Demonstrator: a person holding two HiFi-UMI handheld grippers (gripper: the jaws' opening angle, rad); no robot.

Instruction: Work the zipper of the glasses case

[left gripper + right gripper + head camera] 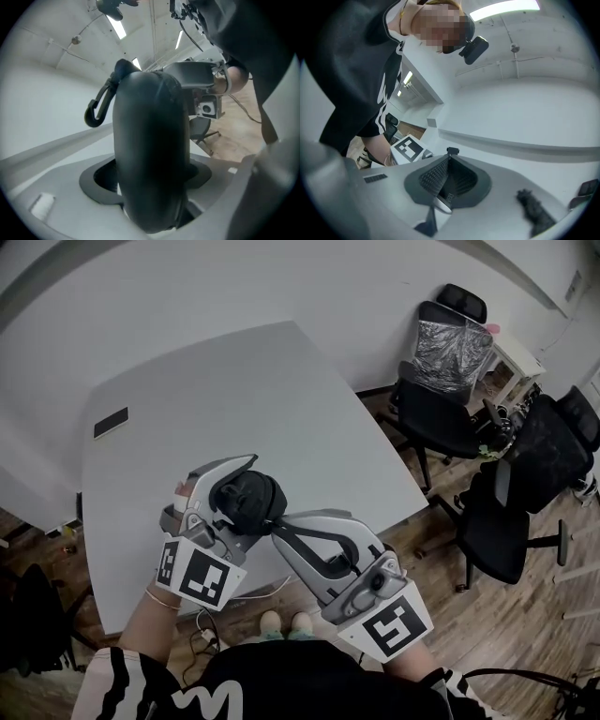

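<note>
A black zip-up glasses case [259, 501] hangs above the near edge of the white table [281, 399], with my left gripper [236, 499] shut on it. In the left gripper view the case [150, 154] fills the gap between the jaws, and its black clip loop [96, 112] sticks out at the upper left. My right gripper [279, 529] comes in from the right with its tips against the case's end. In the right gripper view its jaws [449, 157] meet, with a small black zipper pull [452, 151] at their tip. The case itself is hidden there.
A flat black device [111, 422] lies at the table's far left. Black office chairs [441, 409] [525, 493] stand on the wooden floor to the right of the table. Cables [202, 634] trail on the floor under the near edge. The person's feet [281, 622] are below.
</note>
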